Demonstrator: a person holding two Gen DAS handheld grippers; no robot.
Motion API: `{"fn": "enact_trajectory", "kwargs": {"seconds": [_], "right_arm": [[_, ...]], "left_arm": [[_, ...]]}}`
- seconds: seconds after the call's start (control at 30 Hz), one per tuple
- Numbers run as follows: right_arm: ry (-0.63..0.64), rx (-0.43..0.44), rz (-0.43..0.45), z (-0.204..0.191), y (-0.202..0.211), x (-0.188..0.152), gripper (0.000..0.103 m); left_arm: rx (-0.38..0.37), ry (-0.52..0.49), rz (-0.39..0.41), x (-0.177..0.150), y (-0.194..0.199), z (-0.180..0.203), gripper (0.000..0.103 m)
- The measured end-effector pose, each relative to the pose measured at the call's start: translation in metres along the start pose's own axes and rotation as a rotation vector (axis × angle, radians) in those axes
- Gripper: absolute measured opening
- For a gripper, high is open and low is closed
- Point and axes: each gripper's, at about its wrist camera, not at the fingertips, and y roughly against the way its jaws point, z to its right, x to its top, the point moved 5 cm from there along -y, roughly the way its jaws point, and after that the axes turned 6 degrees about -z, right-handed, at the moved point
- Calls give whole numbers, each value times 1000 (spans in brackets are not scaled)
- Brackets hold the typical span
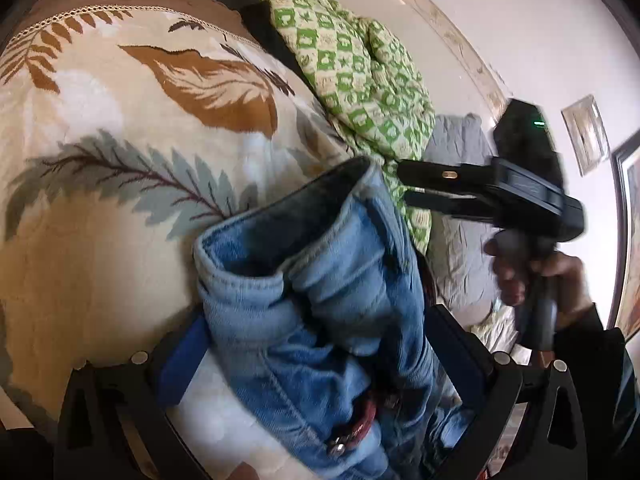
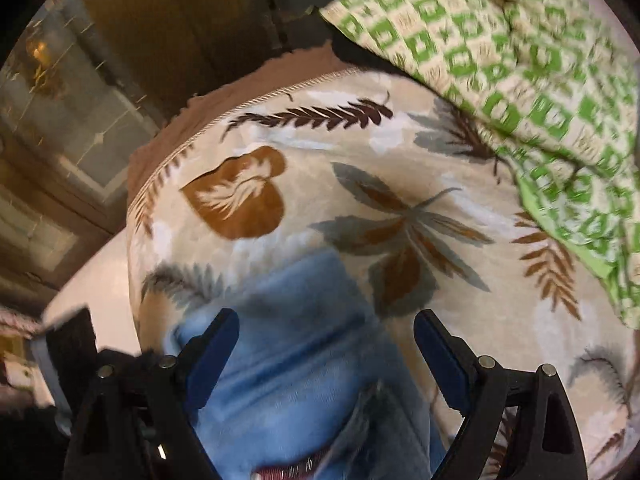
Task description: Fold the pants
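Light blue denim pants (image 1: 316,292) lie bunched on a leaf-patterned blanket (image 1: 120,160). In the left wrist view the waistband and a metal button sit between my left gripper's (image 1: 320,356) wide-apart blue pads (image 1: 184,360); nothing is pinched. My right gripper (image 1: 404,184) shows there from the side, held by a hand, its fingers slightly apart just right of the waistband edge. In the right wrist view the pants (image 2: 300,360) fill the gap between my right gripper's (image 2: 326,344) open blue pads (image 2: 216,344), above the cloth.
A green-and-cream checked quilt (image 1: 360,72) is heaped at the far side of the bed, also in the right wrist view (image 2: 540,80). A grey pillow (image 1: 460,140) lies beyond it. A white wall with frames (image 1: 584,136) stands right. Dark furniture (image 2: 80,120) stands left of the bed.
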Motion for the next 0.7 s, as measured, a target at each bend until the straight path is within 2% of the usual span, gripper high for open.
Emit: {"fn": "enact_trajectory", "kwargs": {"seconds": [0.07, 0.2, 0.23, 0.3, 0.33, 0.37, 0.4, 0.43, 0.53, 0.7], "right_arm": [[-13, 21, -49, 4, -18, 9, 91], [20, 4, -135, 0, -48, 10, 88], [35, -7, -153, -3, -55, 9, 76], [46, -30, -178, -6, -64, 8, 65], [51, -56, -180, -7, -66, 7, 57], [68, -78, -178, -9, -67, 6, 53], [83, -99, -175, -10, -67, 5, 46], [89, -117, -171, -11, -64, 4, 38], [89, -116, -151, -14, -51, 1, 28], [124, -151, -96, -27, -21, -7, 19]], "left_arm": [[12, 1, 9, 4, -5, 1, 103], [53, -33, 36, 5, -13, 6, 103], [58, -41, 35, 5, -16, 8, 103], [55, -48, 28, 6, -18, 8, 103], [61, -50, 30, 6, -17, 8, 94], [83, -51, 30, 6, -16, 7, 84], [112, -55, 28, 7, -16, 5, 57], [117, -57, 26, 8, -15, 4, 50], [111, -87, 35, 6, -11, 11, 35], [113, -213, 91, 1, 7, 42, 29]]}}
